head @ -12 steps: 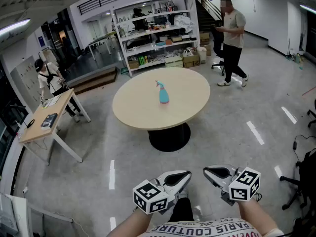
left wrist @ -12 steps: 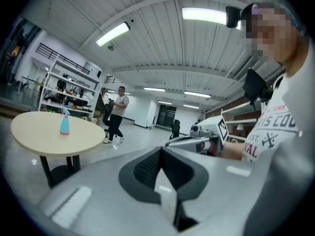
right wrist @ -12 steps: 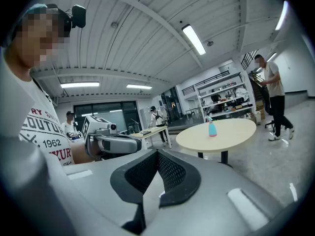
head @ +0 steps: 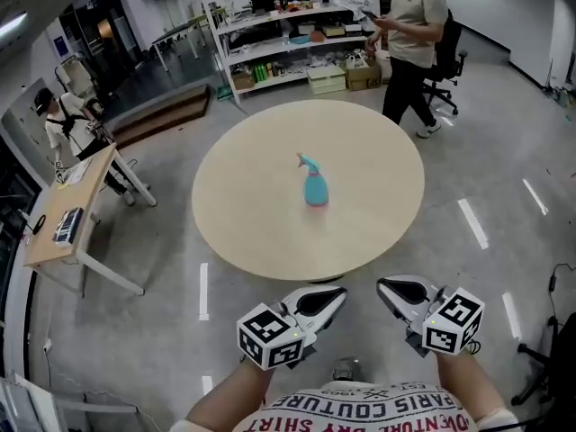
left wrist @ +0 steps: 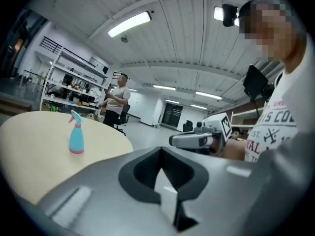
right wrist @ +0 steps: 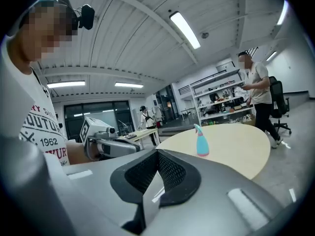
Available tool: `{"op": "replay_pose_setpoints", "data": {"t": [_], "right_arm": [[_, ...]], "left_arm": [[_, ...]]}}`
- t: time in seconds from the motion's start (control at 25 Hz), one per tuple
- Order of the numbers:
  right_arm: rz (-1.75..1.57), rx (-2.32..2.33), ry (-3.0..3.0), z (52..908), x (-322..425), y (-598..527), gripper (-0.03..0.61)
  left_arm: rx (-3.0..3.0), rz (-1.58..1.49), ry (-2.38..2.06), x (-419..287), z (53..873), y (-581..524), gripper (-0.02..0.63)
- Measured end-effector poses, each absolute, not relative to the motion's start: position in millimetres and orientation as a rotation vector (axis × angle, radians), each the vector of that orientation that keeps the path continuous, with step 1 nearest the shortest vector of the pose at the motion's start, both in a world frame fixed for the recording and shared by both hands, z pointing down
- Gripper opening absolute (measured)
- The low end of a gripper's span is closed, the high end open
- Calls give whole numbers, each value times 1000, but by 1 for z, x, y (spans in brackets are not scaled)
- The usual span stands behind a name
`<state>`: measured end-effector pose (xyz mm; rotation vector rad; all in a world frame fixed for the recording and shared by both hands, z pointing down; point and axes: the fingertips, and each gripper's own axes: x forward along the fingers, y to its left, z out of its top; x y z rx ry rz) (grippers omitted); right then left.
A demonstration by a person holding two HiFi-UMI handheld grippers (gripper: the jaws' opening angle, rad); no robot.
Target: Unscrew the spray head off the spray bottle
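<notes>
Head view. Spray bottle point(head: 316, 187) stands upright near the middle of the round table point(head: 378, 237), spray head point(head: 309, 161) on top, nozzle pointing to the picture's left. Nothing else is on the table. Left gripper point(head: 337, 297) and right gripper point(head: 385, 286) are held low and close to the person's body, well apart from the bottle and short of the table's near edge. A person point(head: 409, 34) stands beyond the far rim, by the shelves point(head: 288, 25).

Left gripper view. The jaws are pressed together with nothing between them. The bottle sits far off to the left on the tabletop. The other gripper floats at the right, level with this one.

Right gripper view. Here too the jaws are together and empty. The bottle shows small, right of centre on the table. The collar under the spray head is too small to make out, so how tightly it sits is probably not readable from here.

Step in hand, as I judge it: the approach; no part of the unscrewing has begun. The next move calls for closing the gap to the table and opening both sets of jaws. One gripper then clamps the bottle's body to hold it steady, and the other takes the head at its collar, ready to twist.
</notes>
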<state>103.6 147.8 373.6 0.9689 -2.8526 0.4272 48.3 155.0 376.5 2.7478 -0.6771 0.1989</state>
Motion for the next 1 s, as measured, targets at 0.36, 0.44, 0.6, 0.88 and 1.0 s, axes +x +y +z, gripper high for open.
{"op": "replay_pose_setpoints", "data": {"t": [0.36,0.44,0.6,0.88,1.0], "right_arm": [[392,913,-2881,371,92,23,2],[409,876,-2897,376,89,-4,2],[414,807,-2913,380,82,-55,2],[460,713,-2891,407,75,-135,2],[481,712,-2866,412,76,-160,2]], "left_arm": [[2716,172,-751,32,378,29,0],[2709,172,-771,30,382,4,0],[2685,211,-831,22,393,-44,0],[2616,402,-999,-11,455,-130,41],[2569,464,-1062,-20,481,-160,115]]}}
